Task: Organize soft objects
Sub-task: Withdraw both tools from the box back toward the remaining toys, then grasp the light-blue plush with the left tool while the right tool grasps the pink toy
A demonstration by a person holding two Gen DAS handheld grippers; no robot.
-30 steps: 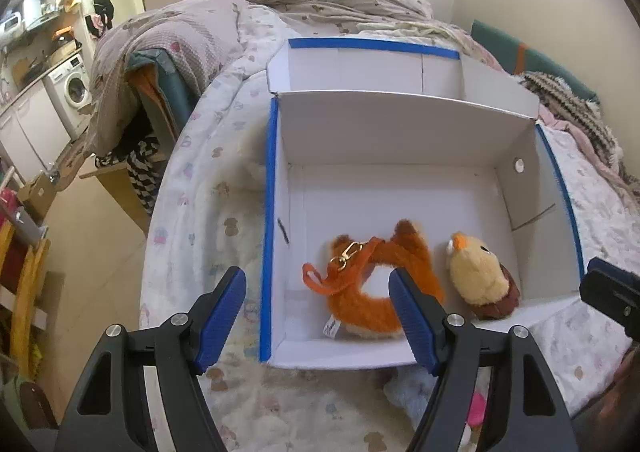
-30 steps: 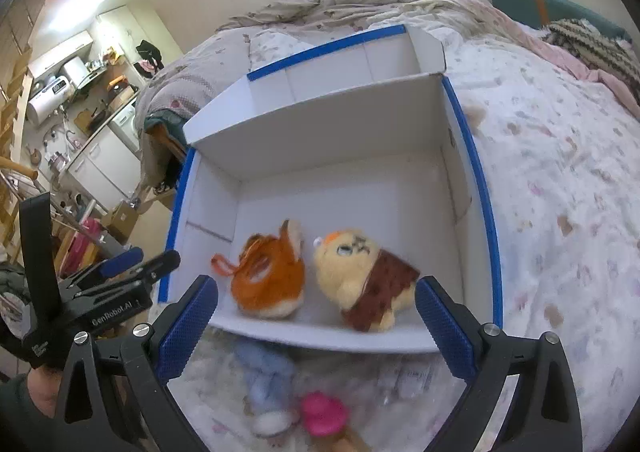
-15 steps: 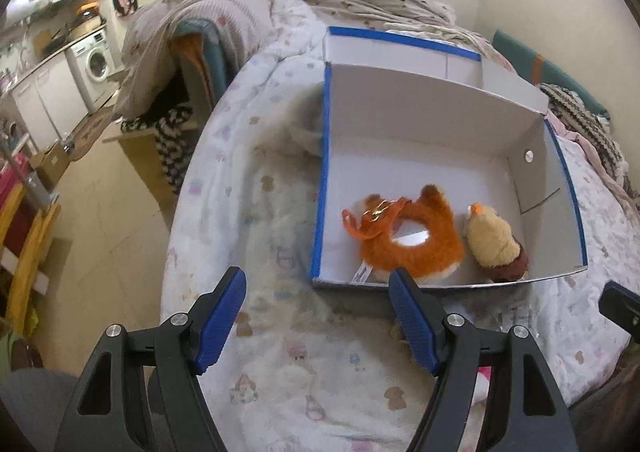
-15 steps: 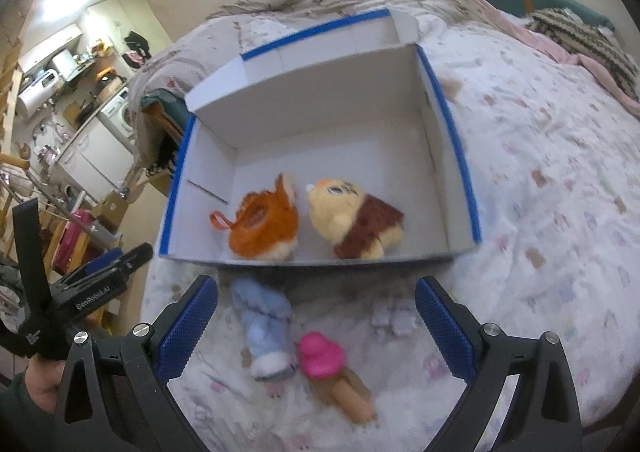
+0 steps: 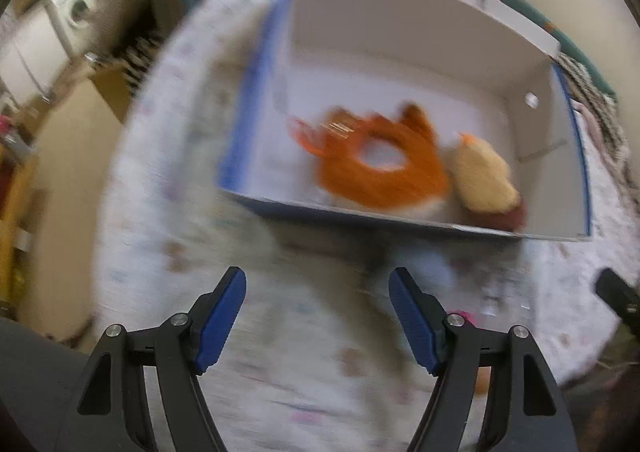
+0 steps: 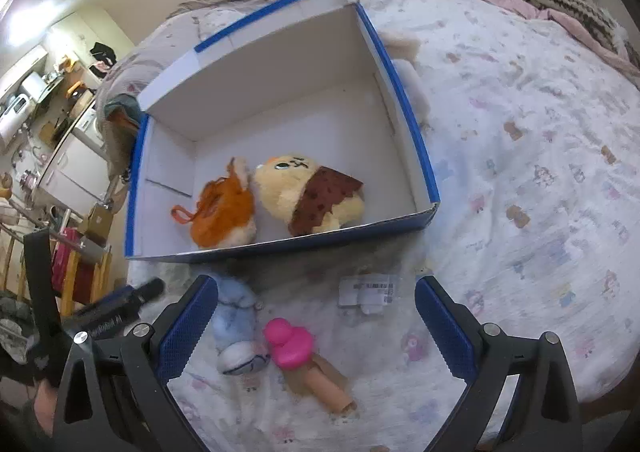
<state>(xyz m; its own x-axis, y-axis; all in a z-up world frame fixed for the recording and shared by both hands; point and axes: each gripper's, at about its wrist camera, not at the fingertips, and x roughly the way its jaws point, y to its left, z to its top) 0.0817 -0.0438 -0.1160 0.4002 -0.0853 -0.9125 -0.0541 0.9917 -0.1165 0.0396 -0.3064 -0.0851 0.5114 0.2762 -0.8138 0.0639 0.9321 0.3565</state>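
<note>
Left wrist view: riding on the left gripper [image 5: 318, 316], looking steeply down past its two blue-padded fingers at the bedspread [image 5: 304, 332], with the white box [image 5: 400, 24] lying ahead in the upper half. Heavily blurred.

Right wrist view: riding on the right gripper [image 6: 316, 312], looking down at a gentler slant, sharp, sitting slightly farther back from the box [image 6: 280, 64] and taking in more bedspread [image 6: 520, 172] to the right.

Sharing the box, the orange plush [image 5: 384, 164] [image 6: 224, 208], the yellow plush [image 5: 484, 180] [image 6: 304, 192] and the bedspread strip before the box. Catching the left gripper [image 6: 120, 302] at the right view's left edge.
</note>
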